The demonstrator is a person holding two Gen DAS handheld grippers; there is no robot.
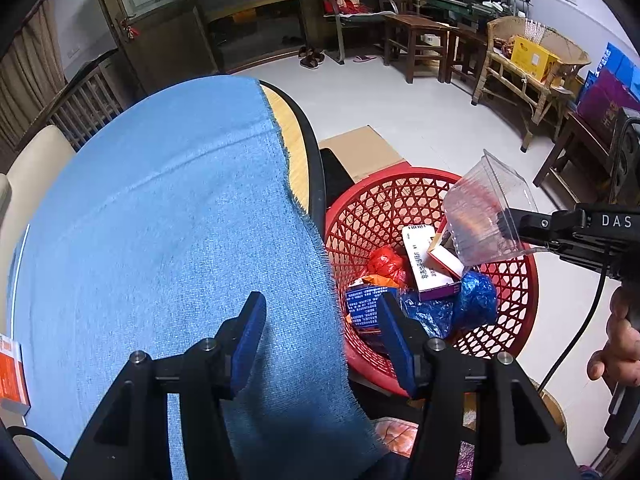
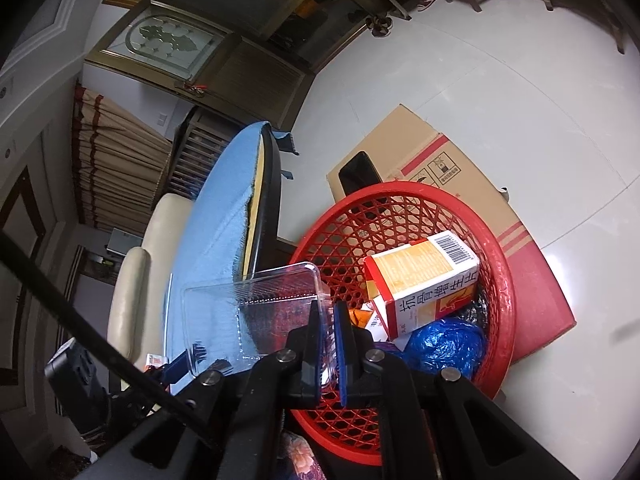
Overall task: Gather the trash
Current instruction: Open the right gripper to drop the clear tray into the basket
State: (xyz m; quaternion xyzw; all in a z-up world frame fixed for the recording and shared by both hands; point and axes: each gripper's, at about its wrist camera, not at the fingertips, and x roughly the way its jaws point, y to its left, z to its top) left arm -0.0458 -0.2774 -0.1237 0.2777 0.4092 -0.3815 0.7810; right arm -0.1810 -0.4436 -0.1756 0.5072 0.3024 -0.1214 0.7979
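A red lattice basket point(image 1: 530, 280) point(image 2: 505, 280) stands beside the table and holds trash: a white and orange medicine box point(image 2: 424, 276) point(image 1: 422, 264), a crumpled blue plastic bag point(image 2: 444, 344) point(image 1: 474, 298), a red bag point(image 1: 386, 262) and a blue printed box point(image 1: 364, 304). My right gripper point(image 2: 329, 312) point(image 1: 505, 216) is shut on the rim of a clear plastic container point(image 2: 248, 304) point(image 1: 480, 216), holding it tilted above the basket. My left gripper point(image 1: 322, 322) hangs open over the table's edge, its right finger above the basket, with nothing between its pads.
A blue cloth point(image 1: 160, 200) point(image 2: 216, 216) covers the round table. An orange box point(image 1: 12, 376) lies at its left edge. The basket sits on a flat cardboard box point(image 2: 448, 160) with a black phone point(image 2: 358, 174) on it. A person's hand point(image 1: 616, 352) grips the right tool. Chairs and benches line the far wall.
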